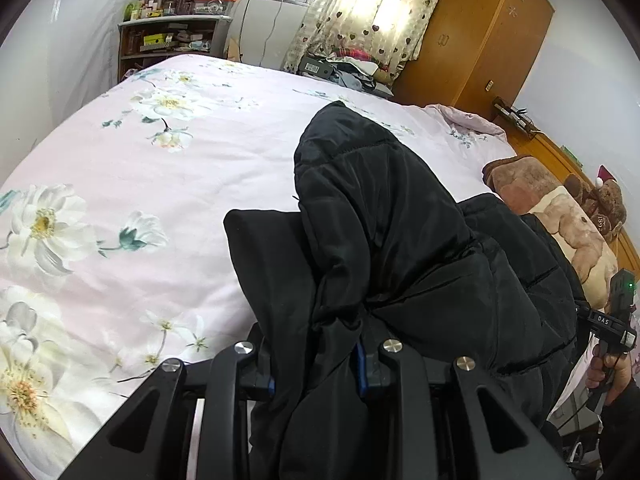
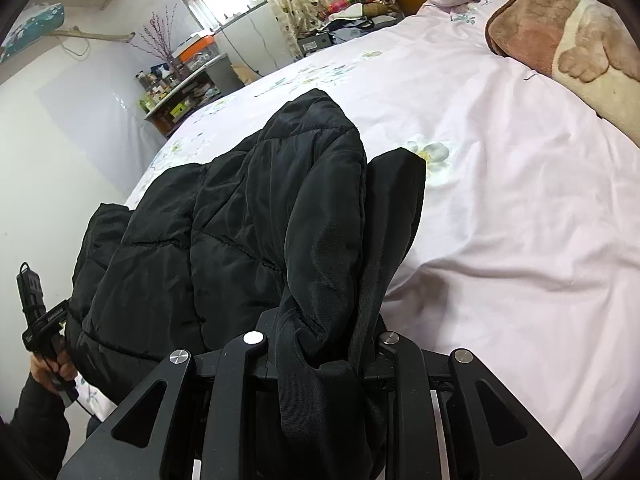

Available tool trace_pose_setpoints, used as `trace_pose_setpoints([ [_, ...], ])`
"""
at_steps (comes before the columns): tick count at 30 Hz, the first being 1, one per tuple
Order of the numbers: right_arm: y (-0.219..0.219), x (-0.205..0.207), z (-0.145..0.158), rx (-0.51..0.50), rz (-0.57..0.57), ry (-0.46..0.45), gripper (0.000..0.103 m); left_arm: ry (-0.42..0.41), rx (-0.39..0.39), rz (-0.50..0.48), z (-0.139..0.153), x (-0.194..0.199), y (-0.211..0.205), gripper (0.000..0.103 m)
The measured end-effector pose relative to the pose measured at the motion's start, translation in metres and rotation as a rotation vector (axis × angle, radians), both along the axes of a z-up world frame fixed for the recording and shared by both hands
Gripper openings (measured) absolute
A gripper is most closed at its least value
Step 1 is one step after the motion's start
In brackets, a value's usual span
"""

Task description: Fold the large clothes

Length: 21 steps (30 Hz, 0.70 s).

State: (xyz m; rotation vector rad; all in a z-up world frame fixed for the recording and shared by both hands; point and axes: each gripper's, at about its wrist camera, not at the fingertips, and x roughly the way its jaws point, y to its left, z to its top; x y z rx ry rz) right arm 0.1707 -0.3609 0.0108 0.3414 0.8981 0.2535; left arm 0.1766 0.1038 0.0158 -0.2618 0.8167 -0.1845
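A black quilted puffer jacket point(image 1: 400, 248) hangs between the two grippers above a bed. In the left wrist view my left gripper point(image 1: 316, 376) is shut on a bunched edge of the jacket, with cloth spilling down over the jaws. The right wrist view has my right gripper point(image 2: 324, 352) shut on another bunched edge of the same jacket point(image 2: 240, 232). The rest of the jacket drapes away from each camera and its far end rests on the bed. Each view catches the other hand-held gripper at its edge: the right one point(image 1: 616, 320) and the left one point(image 2: 40, 320).
The bed carries a pale pink floral quilt point(image 1: 140, 200) point(image 2: 500, 220). A brown and cream plush blanket point(image 1: 560, 220) point(image 2: 580, 48) lies at the headboard side. A cluttered shelf point(image 1: 172, 36), a heart-print curtain point(image 1: 372, 8) and a wooden wardrobe point(image 1: 480, 40) stand beyond.
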Motion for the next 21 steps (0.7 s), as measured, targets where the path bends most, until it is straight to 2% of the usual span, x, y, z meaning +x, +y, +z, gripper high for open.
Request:
trace_pose_setpoints([
  [4,0.006,0.006,0.004,-0.005,0.009,-0.016,0.022,-0.024,0.004,0.003,0.010,0.003,0.000,0.028],
  [9,0.008,0.032,0.012,-0.010,0.012,-0.042,0.023,-0.052,0.007,0.006,0.021,0.026,0.004,0.028],
  [14,0.004,0.069,0.015,-0.024,0.006,-0.061,0.023,-0.066,0.004,0.002,0.024,0.070,0.006,0.028],
  [21,-0.018,0.146,0.009,-0.020,-0.045,-0.075,0.023,-0.087,0.009,-0.022,0.017,0.141,-0.010,0.028],
])
